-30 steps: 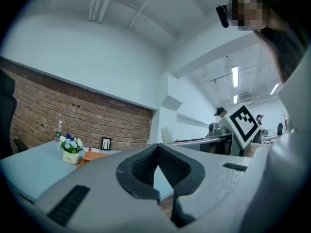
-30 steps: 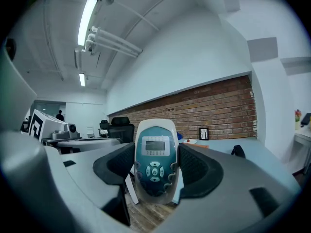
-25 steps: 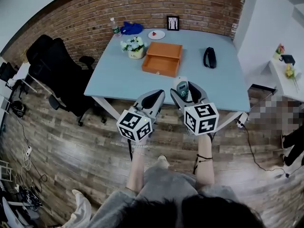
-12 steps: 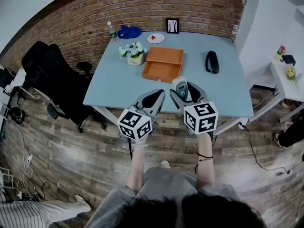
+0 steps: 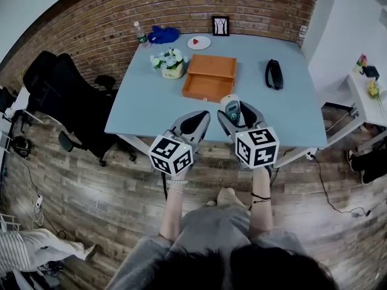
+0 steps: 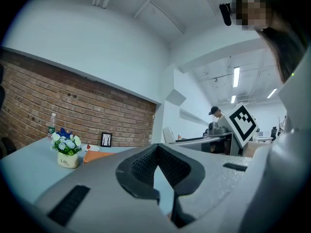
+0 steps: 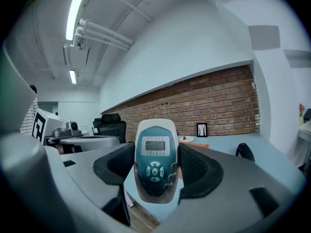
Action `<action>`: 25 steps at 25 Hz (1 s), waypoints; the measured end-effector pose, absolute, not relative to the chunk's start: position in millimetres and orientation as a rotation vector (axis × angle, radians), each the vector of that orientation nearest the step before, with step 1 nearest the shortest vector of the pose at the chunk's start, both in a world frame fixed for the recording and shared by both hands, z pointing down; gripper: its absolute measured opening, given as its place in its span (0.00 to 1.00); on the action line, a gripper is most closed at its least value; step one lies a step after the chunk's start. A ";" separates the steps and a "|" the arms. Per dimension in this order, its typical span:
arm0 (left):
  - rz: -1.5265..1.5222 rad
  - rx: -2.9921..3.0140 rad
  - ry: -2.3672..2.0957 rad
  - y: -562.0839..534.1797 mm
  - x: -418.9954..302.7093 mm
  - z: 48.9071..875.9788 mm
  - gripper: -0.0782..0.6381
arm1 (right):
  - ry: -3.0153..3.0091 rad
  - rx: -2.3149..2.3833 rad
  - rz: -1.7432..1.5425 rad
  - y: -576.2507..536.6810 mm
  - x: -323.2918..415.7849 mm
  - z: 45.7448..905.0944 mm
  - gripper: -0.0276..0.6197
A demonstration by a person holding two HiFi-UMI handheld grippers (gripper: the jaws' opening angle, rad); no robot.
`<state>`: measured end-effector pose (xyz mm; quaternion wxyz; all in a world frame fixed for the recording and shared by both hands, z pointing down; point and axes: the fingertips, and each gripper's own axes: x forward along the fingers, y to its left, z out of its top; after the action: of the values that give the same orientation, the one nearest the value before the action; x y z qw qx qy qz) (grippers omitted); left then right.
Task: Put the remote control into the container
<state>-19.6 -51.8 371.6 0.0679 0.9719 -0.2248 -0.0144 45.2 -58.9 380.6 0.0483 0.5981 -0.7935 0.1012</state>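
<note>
The person stands at the near edge of the light blue table [image 5: 145, 104], holding a gripper in each hand over that edge. The left gripper [image 6: 156, 153] has its jaws closed tip to tip, with nothing between them. Just right of it, the right gripper [image 5: 236, 110] is clamped on the remote control [image 7: 155, 161], which stands upright between the pads with its screen and buttons facing the camera. Farther along the table lies the open orange container [image 5: 203, 95], well apart from the remote. A flower pot [image 5: 169, 64] sits at its left and a black object [image 5: 274, 74] to its right. A small plate [image 5: 199, 42] and a picture frame [image 5: 221, 26] stand by the brick wall.
</note>
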 end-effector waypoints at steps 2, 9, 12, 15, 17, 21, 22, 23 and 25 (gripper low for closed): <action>-0.042 2.921 -0.680 -58.7 -18.4 373.4 0.11 | -2.415 1.822 0.316 -65.4 48.1 382.7 0.47; -0.048 2.907 -0.709 -92.6 -7.3 374.2 0.11 | -2.416 1.789 0.305 -101.5 60.5 381.7 0.47; -0.057 2.902 -0.721 -109.4 -1.4 373.0 0.11 | -2.416 1.768 0.296 -119.1 66.5 381.6 0.47; -0.052 2.900 -0.740 -125.1 6.0 375.9 0.11 | -2.424 1.754 0.292 -136.7 75.3 382.0 0.47; -0.053 2.896 -0.754 -135.9 10.2 376.6 0.11 | -2.427 1.744 0.290 -148.7 81.4 381.9 0.47; -0.062 2.887 -0.786 -157.9 16.7 374.0 0.11 | -2.442 1.725 0.291 -172.6 89.9 380.1 0.47; -0.062 2.883 -0.793 -163.1 17.8 373.6 0.11 | -2.446 1.715 0.293 -178.4 90.3 380.3 0.47; -0.061 2.877 -0.801 -167.9 18.6 373.7 0.11 | -2.449 1.702 0.296 -183.9 90.2 380.8 0.47; -0.059 2.863 -0.816 -176.2 20.0 374.8 0.11 | -2.453 1.677 0.303 -193.7 90.5 382.2 0.47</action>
<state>20.0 -176.2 374.8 0.0821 0.9582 -0.2733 -0.0196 90.5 -193.7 382.2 0.0774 0.5597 -0.8188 0.1013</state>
